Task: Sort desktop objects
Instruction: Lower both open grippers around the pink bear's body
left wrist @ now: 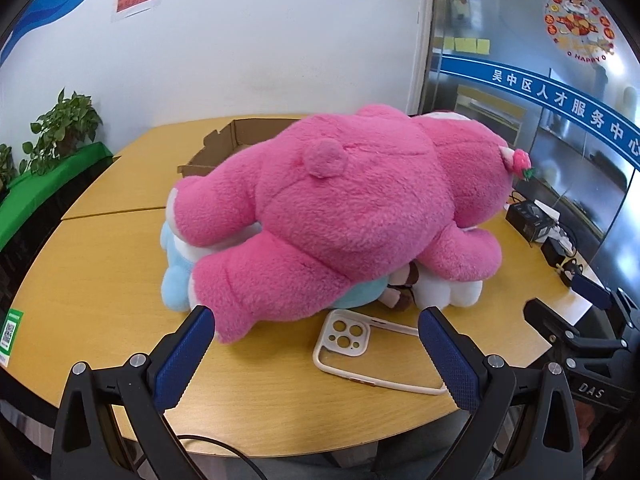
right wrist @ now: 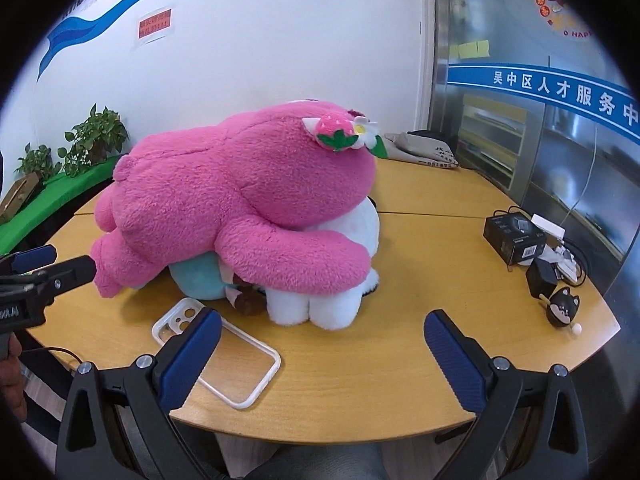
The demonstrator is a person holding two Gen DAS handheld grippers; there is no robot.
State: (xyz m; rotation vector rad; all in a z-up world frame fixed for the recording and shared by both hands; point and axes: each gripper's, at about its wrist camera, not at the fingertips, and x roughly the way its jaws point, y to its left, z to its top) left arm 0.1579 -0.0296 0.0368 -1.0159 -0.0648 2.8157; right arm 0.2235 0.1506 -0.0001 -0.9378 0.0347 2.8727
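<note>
pink plush filled the left wrist view: a large pink bear [left wrist: 340, 216] lay face down at the centre, piled on a pale blue plush toy [left wrist: 176, 280] at 8 o'clock and a white plush toy [left wrist: 444, 292] at 4 o'clock. a clear phone case [left wrist: 360, 348] lay flat on the wooden table [left wrist: 100, 280] just below the pile. the left gripper [left wrist: 316, 356] hung at 6 o'clock with its jaws spread wide and nothing between them. an open cardboard box [left wrist: 224, 148] stood behind the bear at 11 o'clock, with none of these things seen inside it, so the sorting looked barely begun.

in the right wrist view, the same bear topped the pile, its strawberry ornament [right wrist: 336, 132] at 12 o'clock. the right gripper [right wrist: 324, 356] sat at 6 o'clock, jaws released and empty, its left finger over the phone case. at 3 o'clock a black box [right wrist: 514, 236], chargers and a small black cat figure [right wrist: 562, 308] stood well apart from the pile, unsorted.

white walls, potted plants [right wrist: 96, 140] at 9 o'clock and a glass partition closed in the room.
</note>
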